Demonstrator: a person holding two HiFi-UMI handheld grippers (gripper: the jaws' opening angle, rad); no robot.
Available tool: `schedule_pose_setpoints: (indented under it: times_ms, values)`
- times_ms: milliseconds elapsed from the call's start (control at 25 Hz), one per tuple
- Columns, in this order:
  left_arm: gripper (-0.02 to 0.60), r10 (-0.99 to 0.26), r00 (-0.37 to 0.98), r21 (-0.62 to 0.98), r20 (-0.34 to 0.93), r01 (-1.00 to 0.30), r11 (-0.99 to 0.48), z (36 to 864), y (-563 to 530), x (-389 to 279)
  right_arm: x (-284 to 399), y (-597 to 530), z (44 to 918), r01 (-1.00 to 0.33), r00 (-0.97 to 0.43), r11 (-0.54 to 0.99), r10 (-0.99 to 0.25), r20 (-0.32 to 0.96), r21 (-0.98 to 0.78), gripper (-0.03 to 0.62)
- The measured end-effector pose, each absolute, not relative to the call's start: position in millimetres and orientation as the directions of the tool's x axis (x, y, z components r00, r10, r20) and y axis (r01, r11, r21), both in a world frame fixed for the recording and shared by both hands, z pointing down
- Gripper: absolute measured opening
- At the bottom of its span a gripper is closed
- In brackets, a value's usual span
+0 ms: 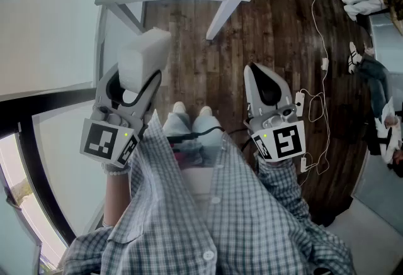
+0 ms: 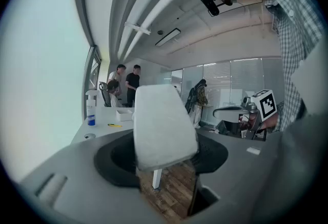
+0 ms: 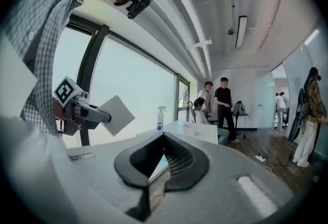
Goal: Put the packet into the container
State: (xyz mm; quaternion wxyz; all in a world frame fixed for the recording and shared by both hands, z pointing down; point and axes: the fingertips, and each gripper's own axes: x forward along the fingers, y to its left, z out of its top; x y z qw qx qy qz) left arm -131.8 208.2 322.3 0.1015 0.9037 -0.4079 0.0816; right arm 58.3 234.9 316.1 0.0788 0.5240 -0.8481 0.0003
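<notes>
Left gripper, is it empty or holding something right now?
Holding something. The left gripper is clamped on a white packet, which stands between its jaws, raised above the wooden floor.

Room bright, daylight pouring through big window [image 3: 146, 87] on left; glass washed out to flat white. Ceiling strip lamp [image 3: 240, 32] lit, adds soft even glow overhead. Shadows faint, soft-edged. Dark wood floor [image 1: 277, 34] well exposed, grain readable. White packet [image 2: 161, 125] close to lens, soft, out of focus, surface nearly featureless. People [image 3: 224, 100] at far end small but fairly sharp. Heavy fisheye everywhere: straight lines bow, gripper views ringed by black corners, edges smeared.
</notes>
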Motion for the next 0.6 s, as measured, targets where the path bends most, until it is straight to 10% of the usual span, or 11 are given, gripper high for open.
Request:
schedule_pose_setpoints:
  times_ms: [600]
  values:
    - [0.258,-0.704,0.675,0.101,0.221,-0.734,-0.672,320,206,-140,47,235,313,-0.9,-0.418,0.429,-0.9,0.121,0.081,0.0]
